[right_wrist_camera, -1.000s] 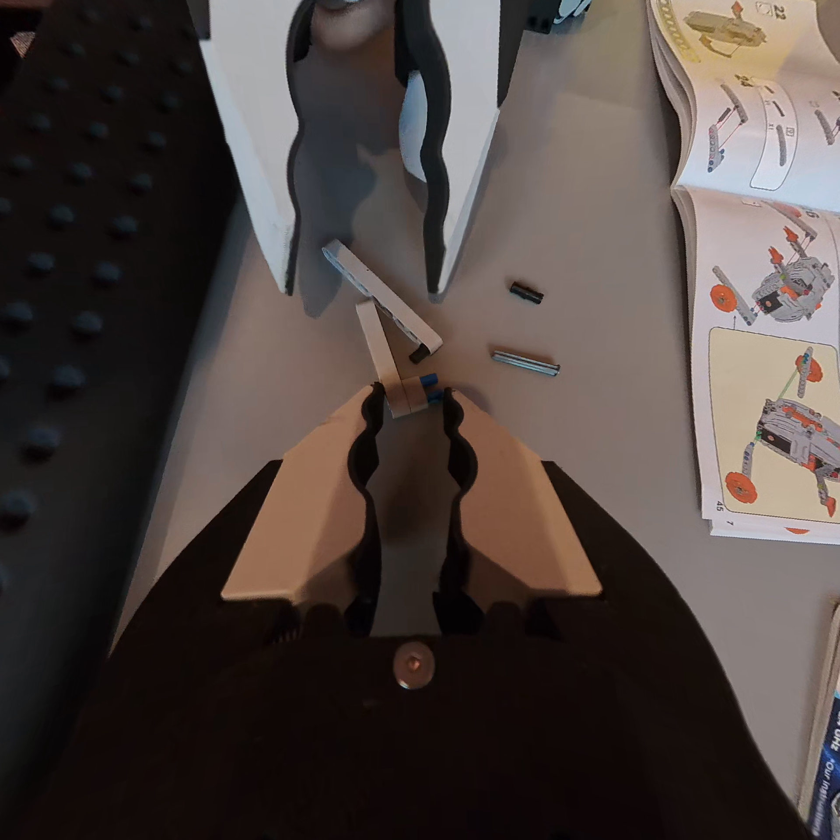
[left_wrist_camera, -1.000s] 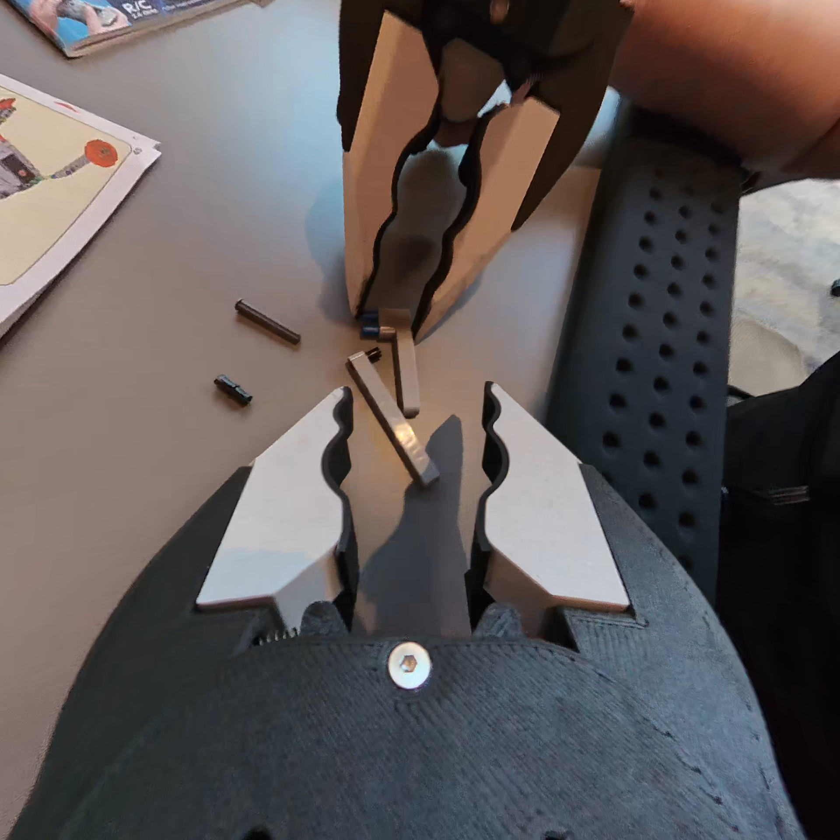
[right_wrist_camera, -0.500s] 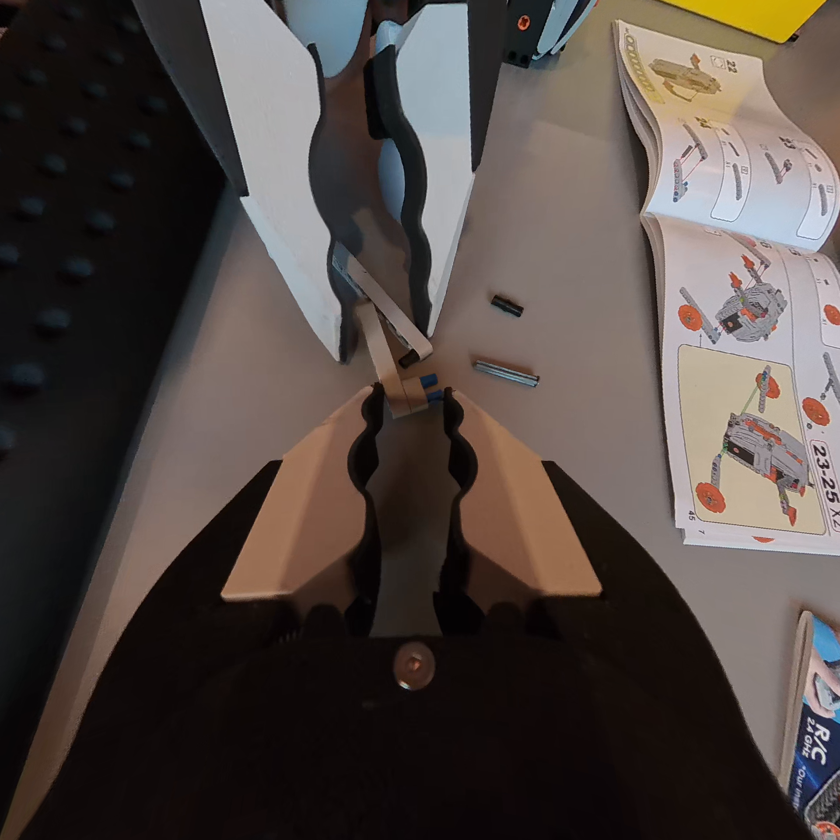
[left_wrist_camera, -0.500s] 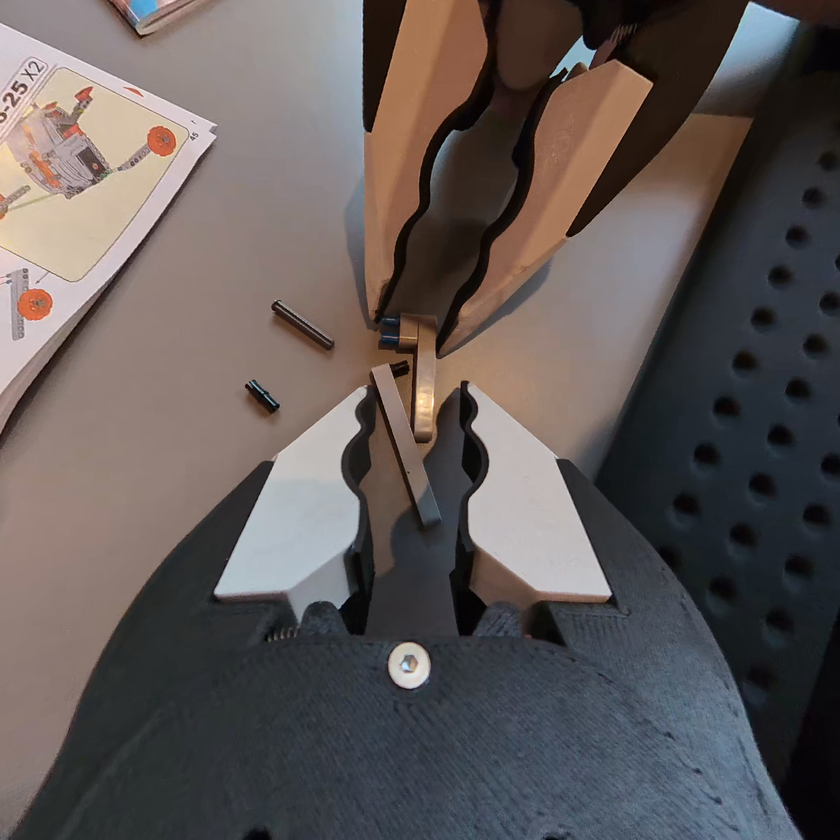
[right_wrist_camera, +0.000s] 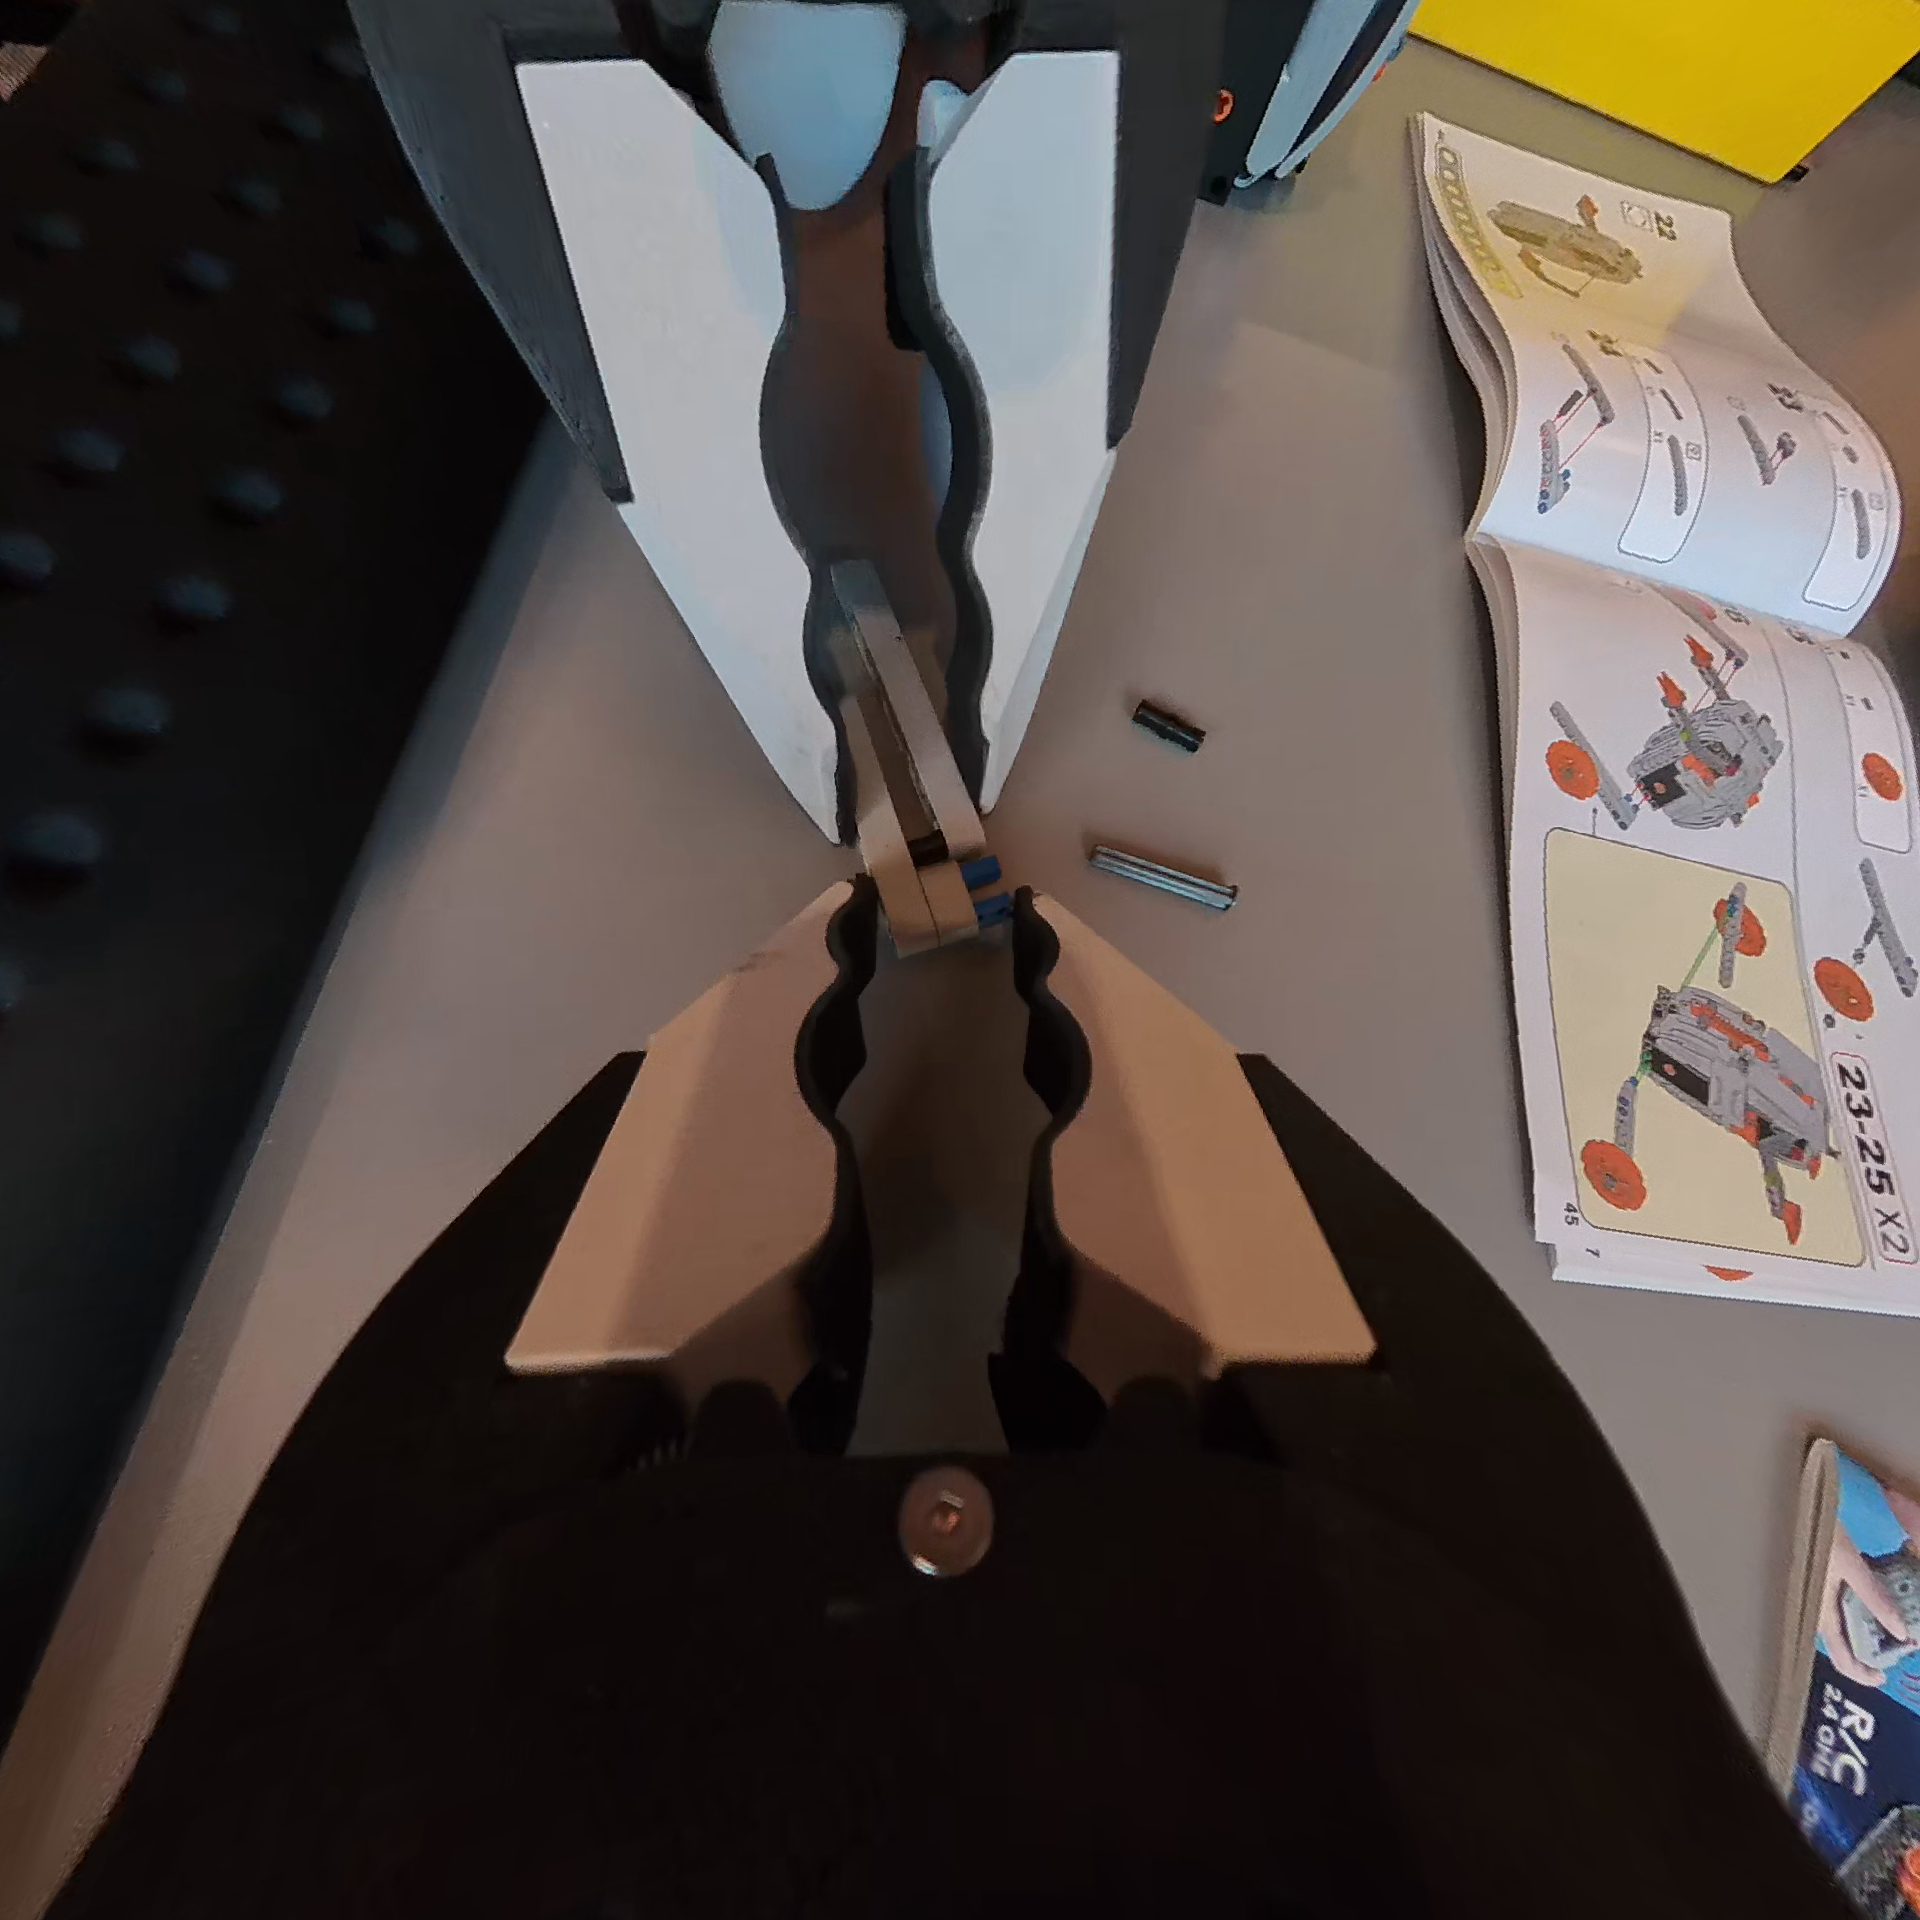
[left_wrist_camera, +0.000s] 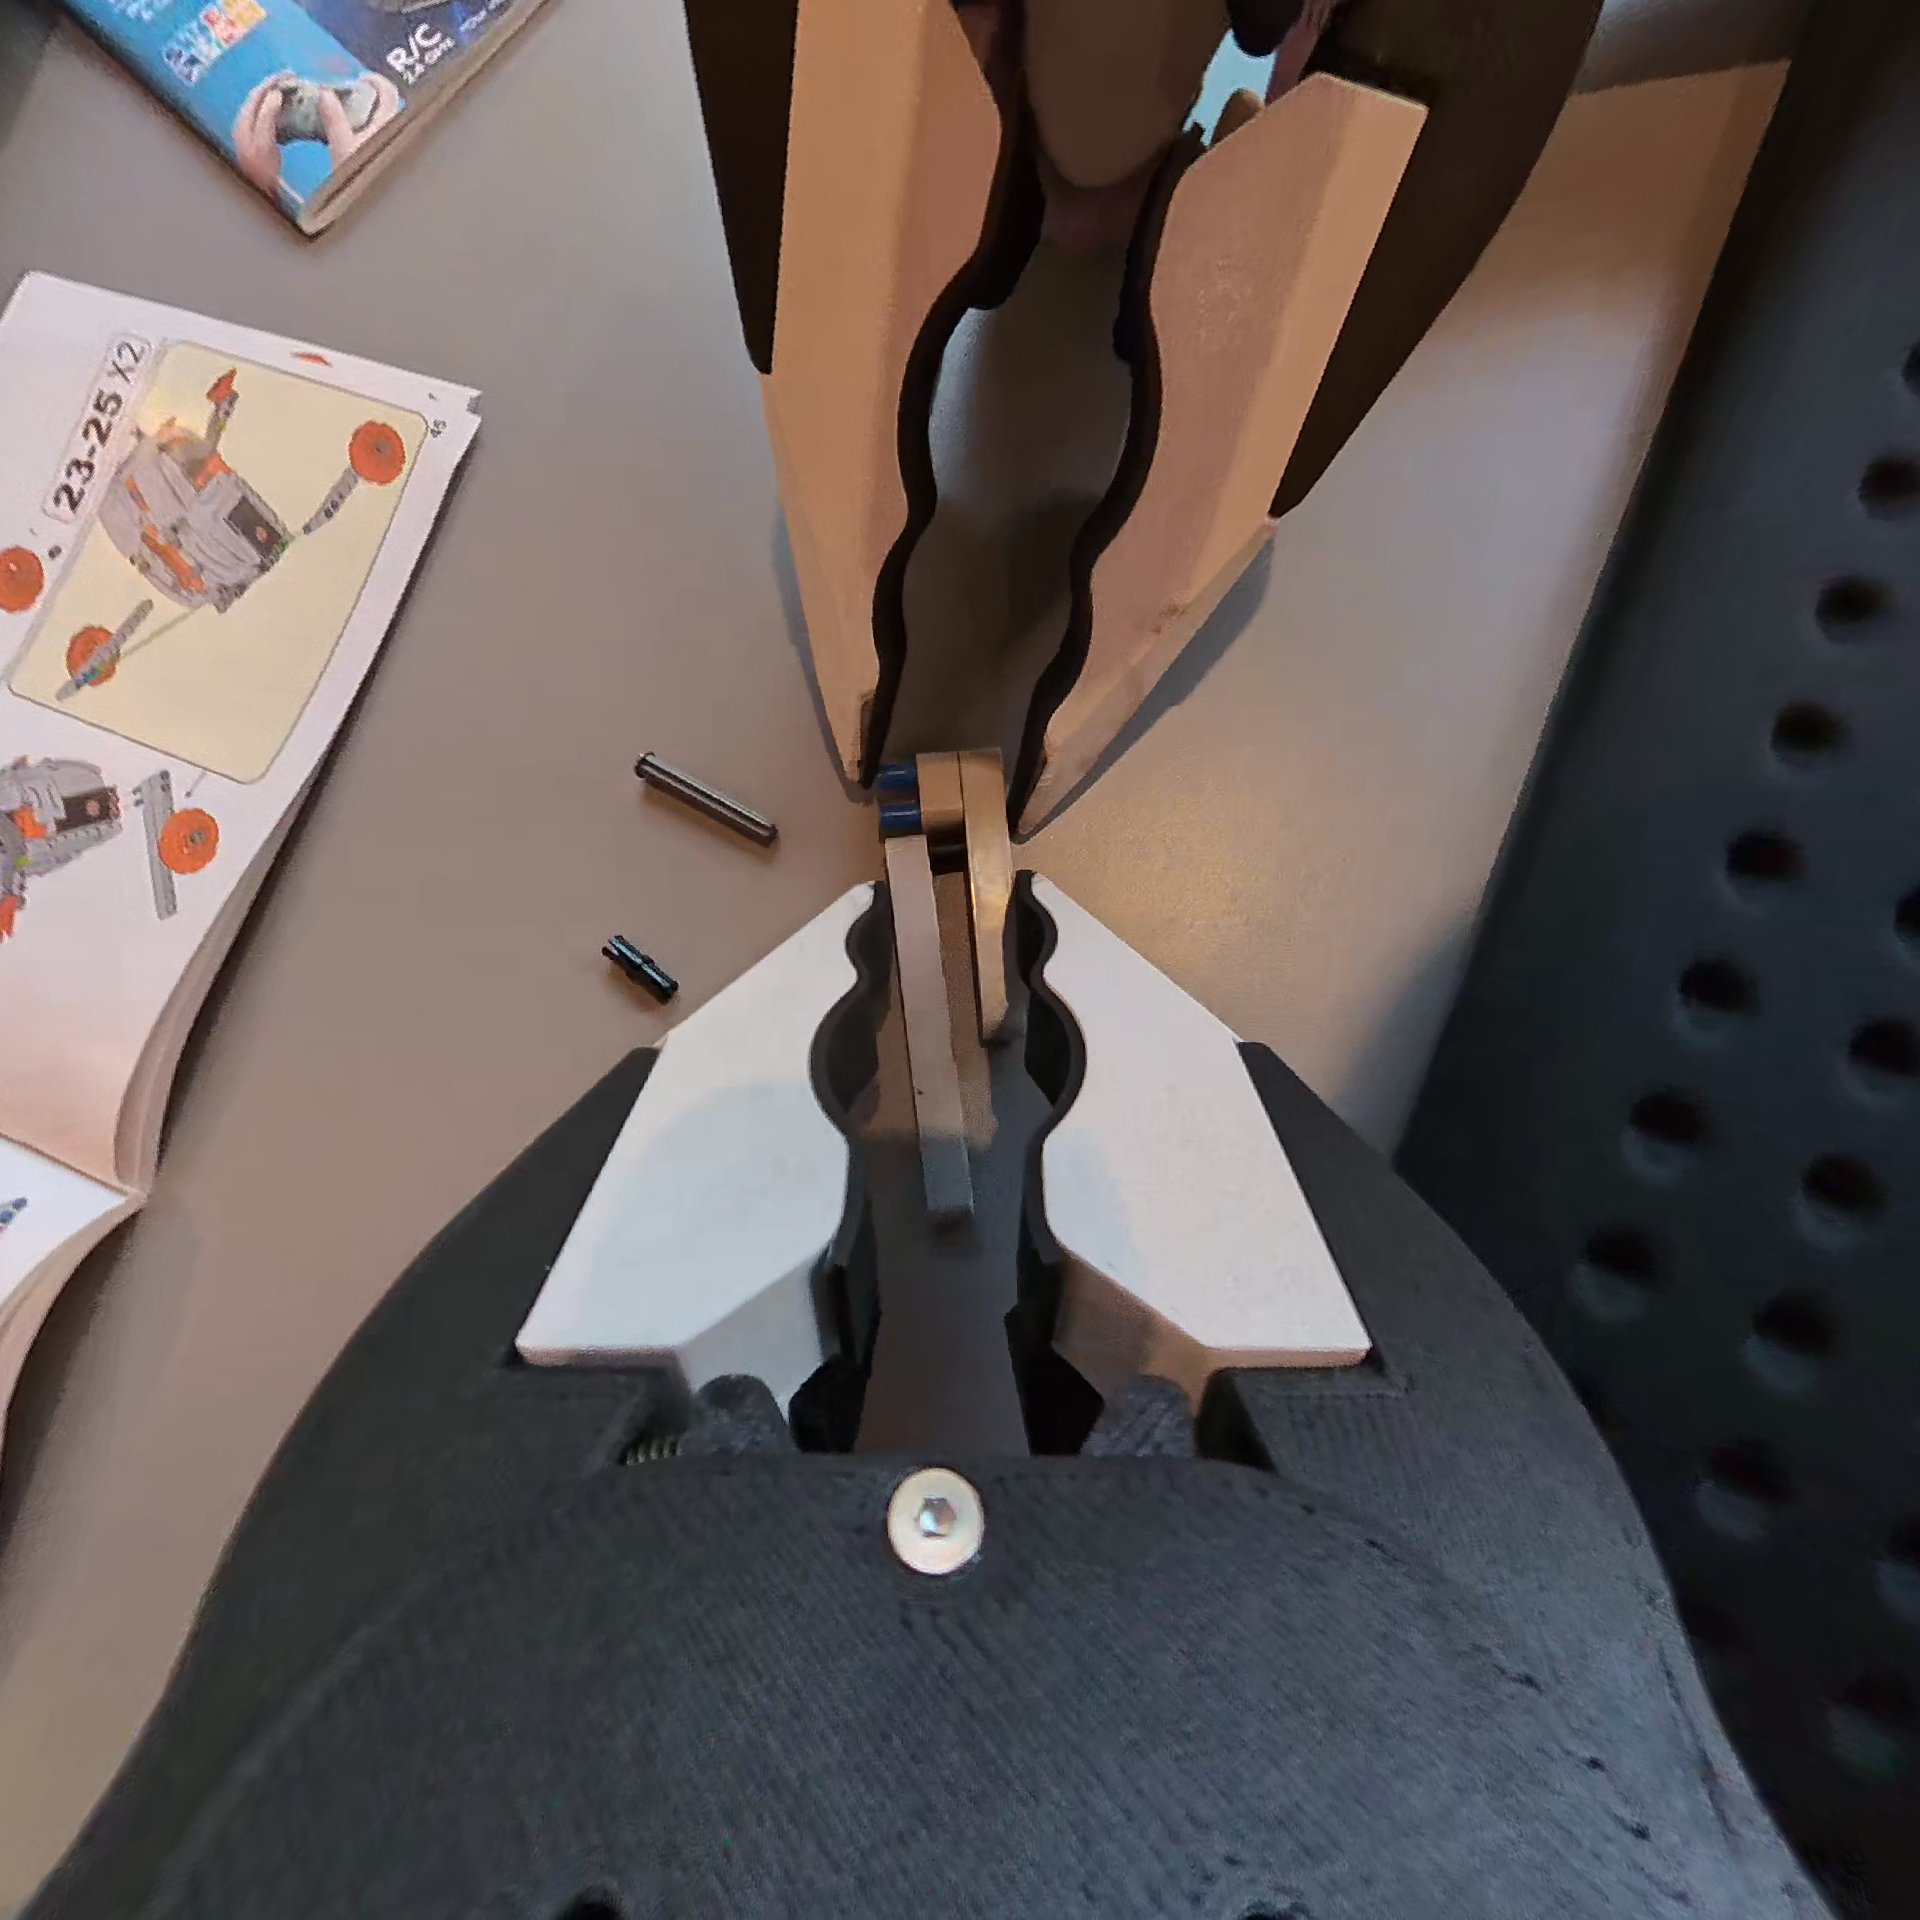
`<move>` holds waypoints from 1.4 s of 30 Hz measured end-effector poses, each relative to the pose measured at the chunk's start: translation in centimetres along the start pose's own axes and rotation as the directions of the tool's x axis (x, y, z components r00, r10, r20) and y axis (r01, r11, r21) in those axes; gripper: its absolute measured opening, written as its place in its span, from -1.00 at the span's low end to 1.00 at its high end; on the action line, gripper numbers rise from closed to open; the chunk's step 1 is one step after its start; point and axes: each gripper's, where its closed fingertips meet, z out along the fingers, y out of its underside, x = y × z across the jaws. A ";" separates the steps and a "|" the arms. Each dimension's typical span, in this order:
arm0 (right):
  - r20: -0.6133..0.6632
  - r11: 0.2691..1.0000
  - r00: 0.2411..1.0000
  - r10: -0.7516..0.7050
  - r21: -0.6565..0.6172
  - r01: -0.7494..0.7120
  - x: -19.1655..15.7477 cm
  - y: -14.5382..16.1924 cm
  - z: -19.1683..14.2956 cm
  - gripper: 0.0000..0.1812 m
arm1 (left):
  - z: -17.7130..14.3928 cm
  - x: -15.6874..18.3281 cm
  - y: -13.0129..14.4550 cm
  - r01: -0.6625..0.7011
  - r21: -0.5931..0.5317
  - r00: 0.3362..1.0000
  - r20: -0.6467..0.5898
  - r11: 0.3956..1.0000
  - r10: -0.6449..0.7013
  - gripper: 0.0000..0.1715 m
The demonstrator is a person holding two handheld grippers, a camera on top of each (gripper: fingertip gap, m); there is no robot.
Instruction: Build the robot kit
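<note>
the left gripper [left_wrist_camera: 954,904] has closed in since a second ago: its fingers, spread wide then, now squeeze the two grey beams [left_wrist_camera: 943,1023] nearly parallel, where before they splayed in a v. both beams now sit between these fingers, the longer one reaching back toward the palm. the right gripper [right_wrist_camera: 935,902] has stayed put, its fingers pinching the pinned end of the beams, blue pins [right_wrist_camera: 987,888] poking out just past its fingertip. lying on the desk [left_wrist_camera: 582,582] beside the fingertips are a dark axle [left_wrist_camera: 707,798] and a small black pin [left_wrist_camera: 640,967], with an open instruction booklet [left_wrist_camera: 197,623] well off to that side.
</note>
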 end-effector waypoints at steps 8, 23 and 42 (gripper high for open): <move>-0.025 0.998 0.998 -0.065 0.010 0.066 -0.1 -0.2 0.0 -0.73 | -0.1 -0.1 0.0 -0.071 -0.016 0.997 0.020 0.997 0.071 -0.78; 0.037 0.983 0.983 -0.183 0.022 0.182 -2.3 -1.1 0.4 -0.77 | -0.4 2.0 0.2 -0.097 0.007 0.977 -0.191 0.995 0.097 -0.63; 0.121 0.997 0.990 -0.070 0.028 0.067 -2.5 -1.0 0.6 -0.76 | -1.1 1.6 1.3 -0.122 0.034 0.981 -0.149 0.992 0.126 -0.80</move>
